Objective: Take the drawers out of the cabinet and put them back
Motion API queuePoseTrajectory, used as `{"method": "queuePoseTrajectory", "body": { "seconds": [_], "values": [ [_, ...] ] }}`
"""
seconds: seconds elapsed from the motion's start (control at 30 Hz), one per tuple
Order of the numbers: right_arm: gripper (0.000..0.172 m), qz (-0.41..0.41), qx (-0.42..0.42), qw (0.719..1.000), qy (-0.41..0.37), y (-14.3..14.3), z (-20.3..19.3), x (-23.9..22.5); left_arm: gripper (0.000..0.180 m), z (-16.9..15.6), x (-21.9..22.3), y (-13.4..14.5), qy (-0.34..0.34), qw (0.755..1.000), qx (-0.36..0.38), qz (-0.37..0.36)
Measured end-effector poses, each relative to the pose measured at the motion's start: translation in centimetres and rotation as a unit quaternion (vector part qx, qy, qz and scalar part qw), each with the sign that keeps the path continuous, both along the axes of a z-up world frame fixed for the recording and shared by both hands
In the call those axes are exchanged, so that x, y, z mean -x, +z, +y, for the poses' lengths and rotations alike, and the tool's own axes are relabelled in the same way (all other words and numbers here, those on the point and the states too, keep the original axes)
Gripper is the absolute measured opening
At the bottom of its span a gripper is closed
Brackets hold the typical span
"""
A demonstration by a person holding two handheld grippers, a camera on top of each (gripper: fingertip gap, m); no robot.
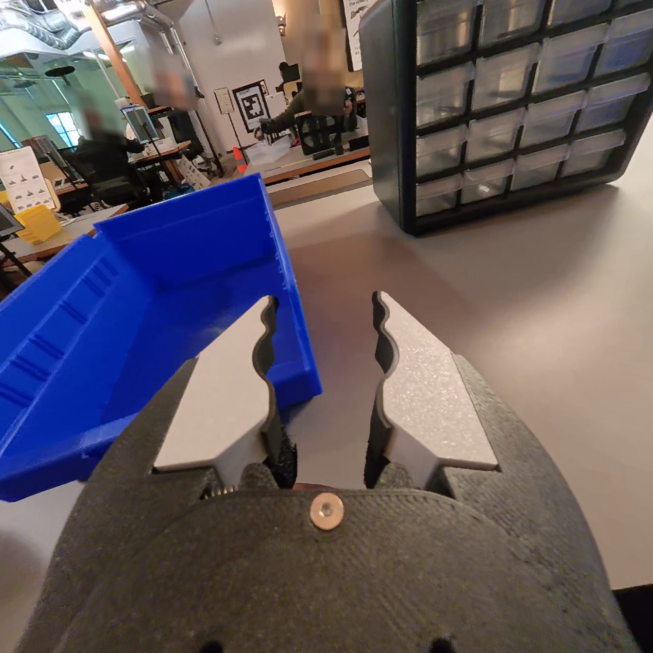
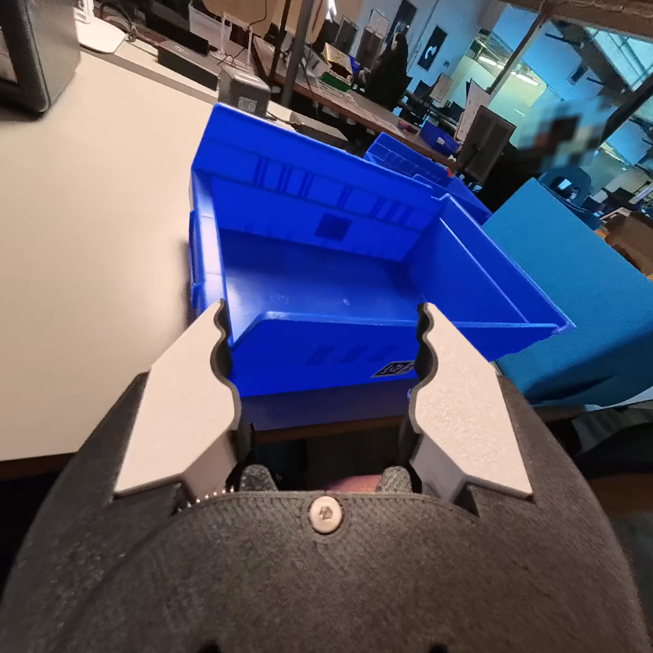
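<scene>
Your left gripper (image 1: 323,300) is spread apart over bare table (image 1: 459,318), gripping nothing; an empty blue bin (image 1: 176,282) sits just to its left. Ahead and to the right stands the black cabinet (image 1: 388,123), its rows of clear drawers (image 1: 501,81) all pushed in. Your right gripper (image 2: 321,307) gapes wide, the blue bin (image 2: 318,282) just ahead, ungripped.

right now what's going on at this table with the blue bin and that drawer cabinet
A person holds a claw in each hand over a pale table. Both claws are open and hold nothing. The left claw hangs beside the right wall of an empty blue bin; the right claw faces that bin's front. The black cabinet of clear drawers stands farther back, every visible drawer in place.
</scene>
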State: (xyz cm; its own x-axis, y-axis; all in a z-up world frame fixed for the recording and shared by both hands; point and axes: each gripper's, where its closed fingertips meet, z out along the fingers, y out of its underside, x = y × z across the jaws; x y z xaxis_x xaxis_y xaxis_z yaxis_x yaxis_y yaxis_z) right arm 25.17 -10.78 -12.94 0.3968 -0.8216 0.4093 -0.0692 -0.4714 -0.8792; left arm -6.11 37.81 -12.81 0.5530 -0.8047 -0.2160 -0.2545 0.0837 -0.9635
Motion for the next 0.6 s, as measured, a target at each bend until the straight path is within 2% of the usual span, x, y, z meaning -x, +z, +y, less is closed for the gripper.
{"method": "queuePoseTrajectory", "body": {
  "seconds": [0.1, 0.23, 0.33, 0.4, 0.43, 0.47, 0.53, 0.6],
  "values": [
    [0.100, -0.006, 0.004, 0.998, 0.062, 0.1, 0.1, -0.8, 0.054, -0.5, -0.5, -0.2, -0.007, 1.000, 0.000, 0.004],
    [0.077, 0.005, 0.033, 0.985, 0.167, -0.1, 0.1, -0.9, 0.054, -0.7, -0.6, -0.1, -0.010, 1.000, 0.000, 0.009],
    [0.063, 0.012, 0.024, 0.979, 0.202, 0.1, -0.7, -1.3, 0.053, -0.8, -0.4, 0.2, -0.013, 1.000, 0.003, 0.003],
    [0.050, 0.015, -0.017, 0.986, 0.165, 1.0, -1.9, -1.7, 0.053, -1.0, -0.1, 0.4, -0.014, 1.000, -0.001, 0.004],
    [0.058, 0.012, -0.040, 0.993, 0.107, 1.4, -3.2, -2.3, 0.053, -1.1, 0.0, 0.6, -0.014, 1.000, -0.003, 0.003],
    [0.075, 0.009, -0.052, 0.998, 0.045, 1.3, -4.6, -2.8, 0.053, -1.3, 0.1, 0.7, -0.016, 1.000, -0.003, 0.001],
    [0.095, 0.026, -0.039, 0.999, -0.025, -0.3, -5.7, -2.7, 0.053, -1.7, 0.1, 1.0, -0.019, 1.000, -0.002, -0.006],
    [0.092, 0.043, -0.053, 0.997, -0.036, -1.7, -5.2, -2.7, 0.052, -2.0, 0.0, 1.0, -0.022, 1.000, -0.002, -0.008]
  ]
}}
